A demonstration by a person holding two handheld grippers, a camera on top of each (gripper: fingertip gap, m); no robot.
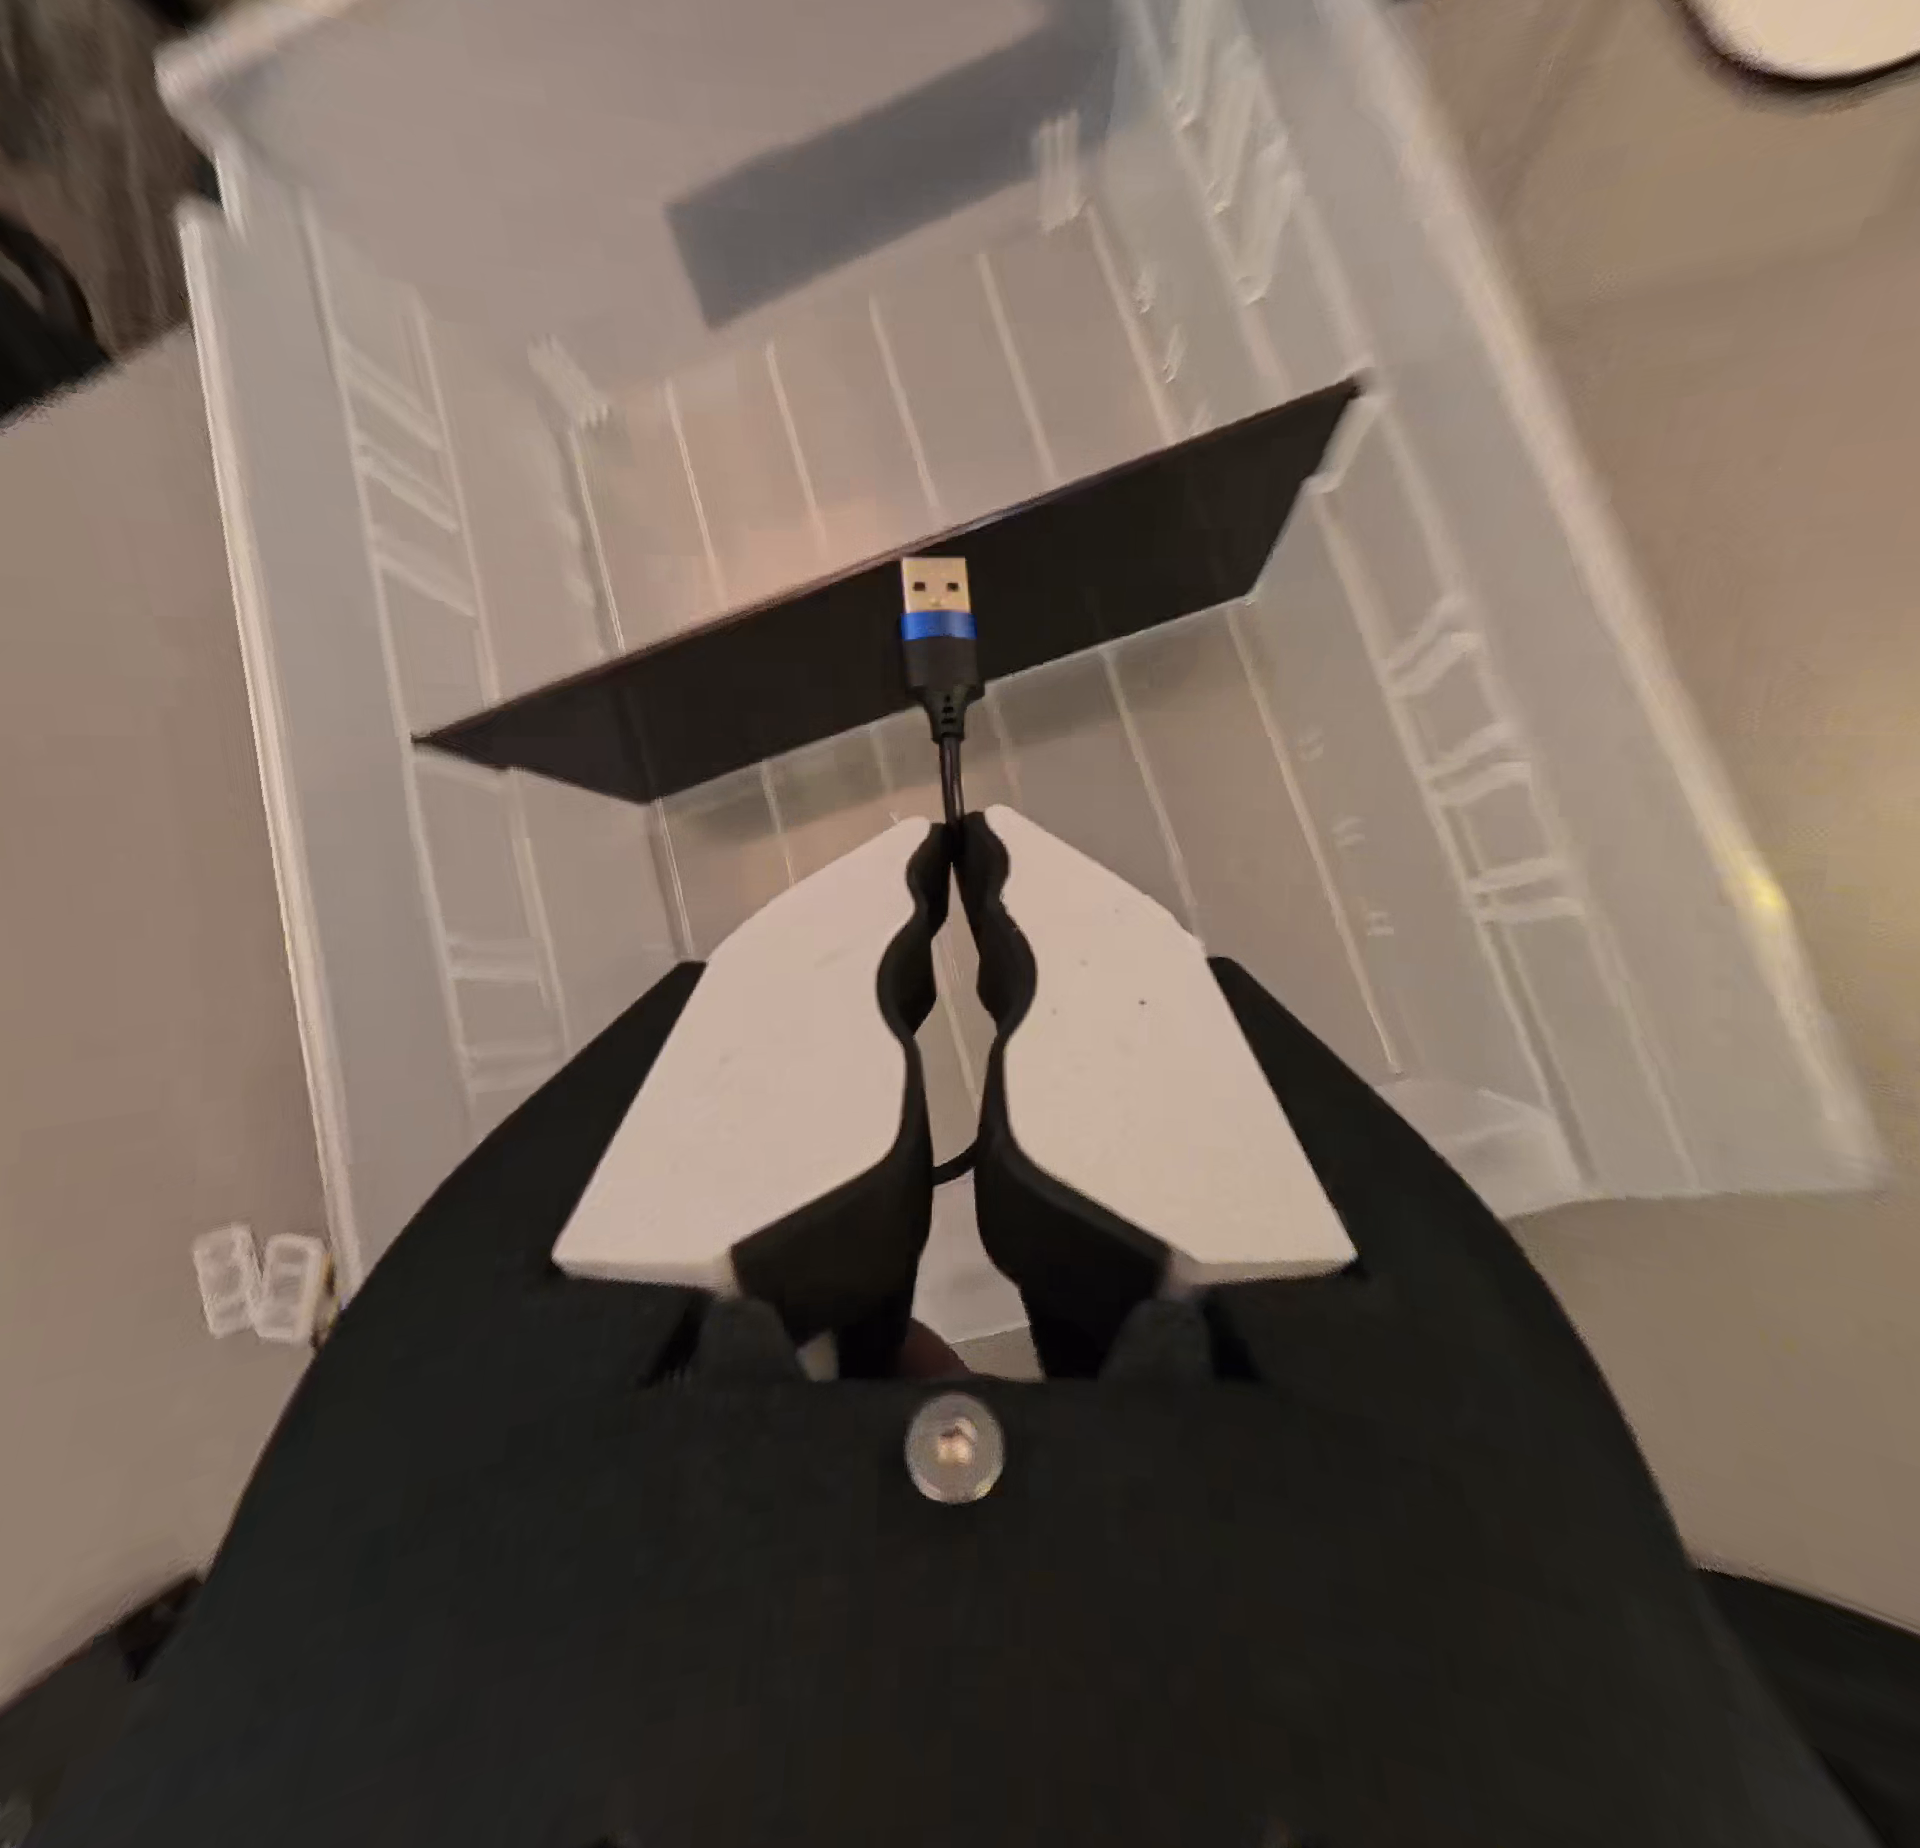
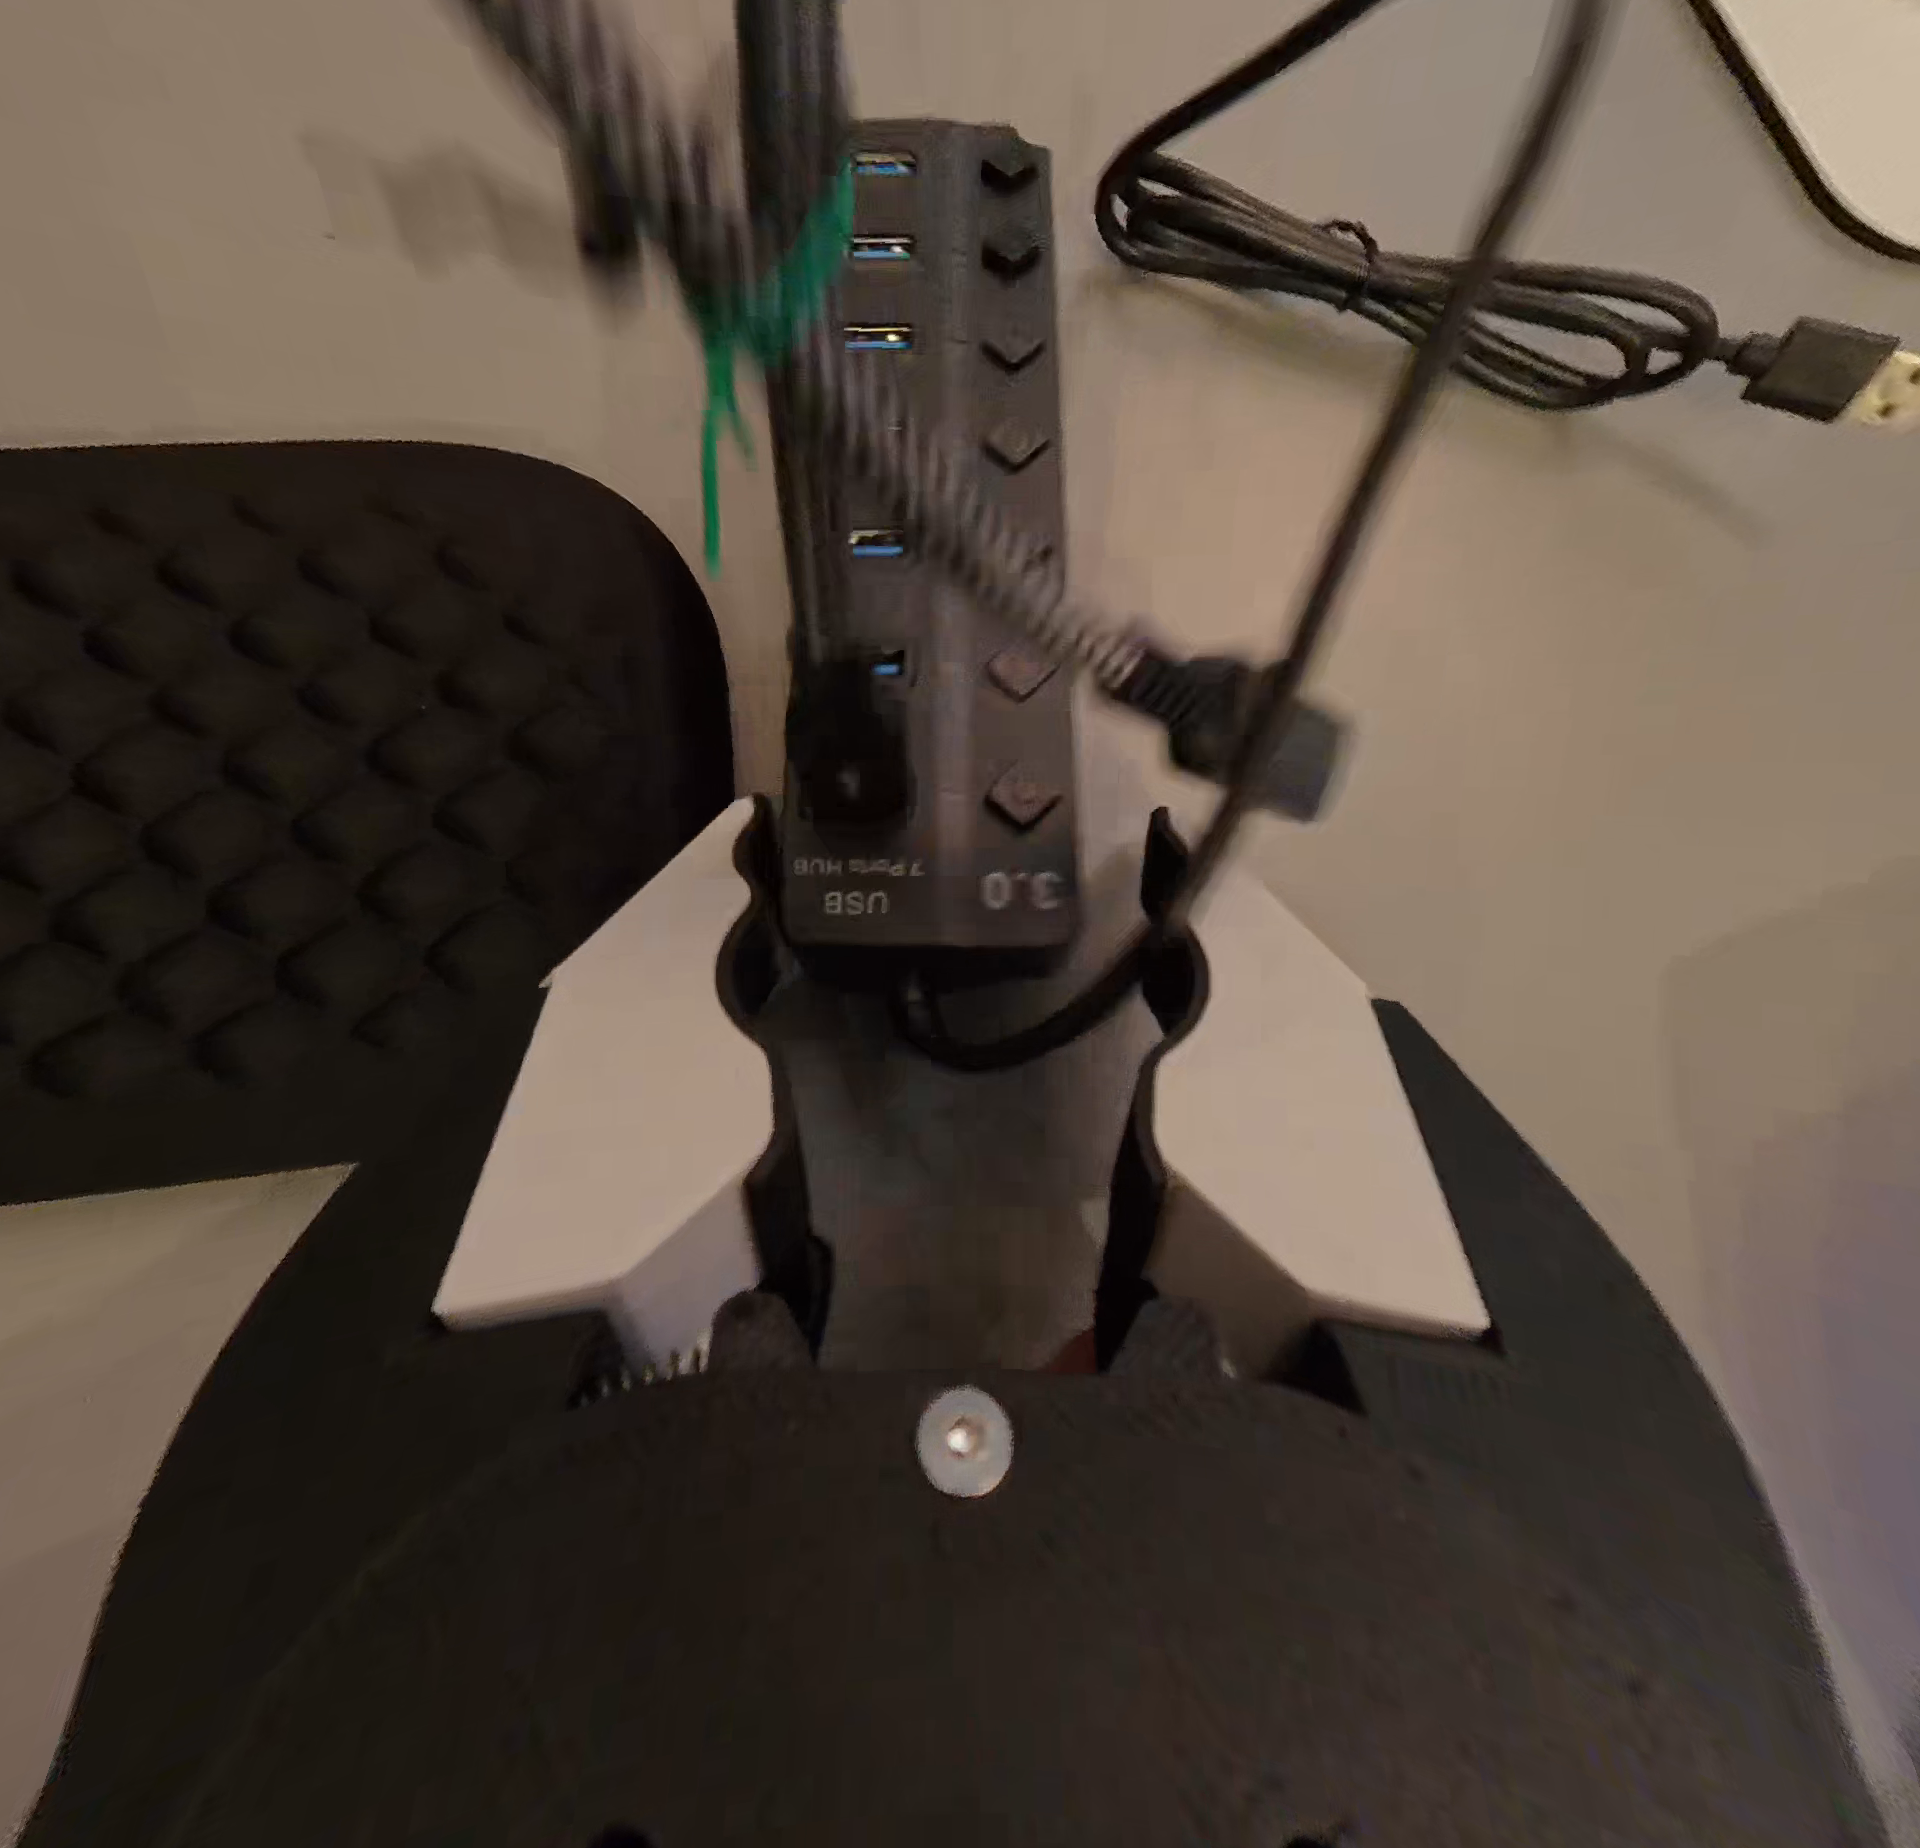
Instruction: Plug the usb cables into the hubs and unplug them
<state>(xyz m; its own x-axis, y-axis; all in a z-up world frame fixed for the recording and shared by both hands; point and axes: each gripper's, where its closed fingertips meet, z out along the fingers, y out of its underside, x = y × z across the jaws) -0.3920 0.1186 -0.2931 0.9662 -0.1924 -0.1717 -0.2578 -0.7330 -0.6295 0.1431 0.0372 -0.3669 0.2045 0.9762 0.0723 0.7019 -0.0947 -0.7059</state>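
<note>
Black braided cable [image 1: 951,770] was pinched between the closed tips of the left gripper [image 1: 954,830], with its USB plug [image 1: 938,619], gold-coloured metal with a blue ring and a black body, standing free just beyond the fingertips and plugged into nothing. Behind the plug lay a flat black rectangular panel [image 1: 1091,572], set aslant inside a translucent ribbed plastic bin [image 1: 1455,655] that stood on a pale tabletop [image 1: 104,759]. A blurred grey rectangle [image 1: 852,177] showed farther back in the bin.

In the right wrist view the right gripper [image 2: 956,868] had its fingers spread about the width of a long black USB hub [image 2: 935,551] and closed on the hub's near end. The hub ran away from the camera, with a row of blue-lined ports along its left face and a row of black diamond-shaped buttons along its right. White lettering was printed on the near end; it is not given here. One black plug [image 2: 847,749] sat in the nearest port. Blurred dark cables crossed above the hub, one bound with a green twist tie [image 2: 769,302]. A coiled black cable [image 2: 1455,312] with a black USB plug [image 2: 1829,380] lay on the table to the right, apart from the hub. A black foam pad with a diamond pattern [image 2: 312,759] lay to the left.
</note>
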